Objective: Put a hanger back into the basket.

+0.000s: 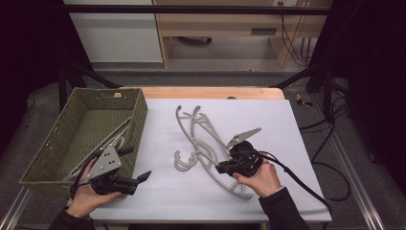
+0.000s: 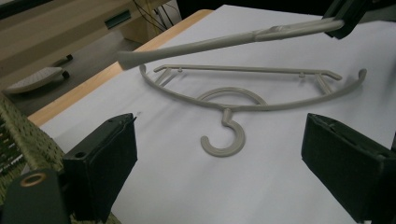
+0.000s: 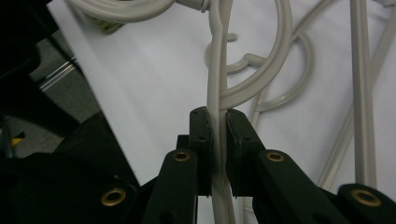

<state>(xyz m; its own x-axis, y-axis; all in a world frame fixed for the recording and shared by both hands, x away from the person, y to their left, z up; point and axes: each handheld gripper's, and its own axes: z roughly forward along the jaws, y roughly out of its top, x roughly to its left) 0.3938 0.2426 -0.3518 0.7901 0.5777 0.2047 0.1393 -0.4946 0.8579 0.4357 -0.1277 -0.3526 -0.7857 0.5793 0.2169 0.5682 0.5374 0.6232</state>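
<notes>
Right gripper [image 3: 217,133]: clamped on a hanger [image 3: 218,93] arm, lifting it clear of the pile mid-table.
Left gripper [image 1: 136,178]: jaws apart, empty, waiting beside basket [image 1: 139,115] at the table's left edge.

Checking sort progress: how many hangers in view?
4 at least: held hanger clamped in the right gripper; flat hanger and crossed hanger on the white sheet; binned hanger in the green basket. More may be hidden.

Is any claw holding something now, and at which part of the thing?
The right claw is shut on a grey hanger, gripping its thin arm between both pads. The left claw is open and holds nothing.
</notes>
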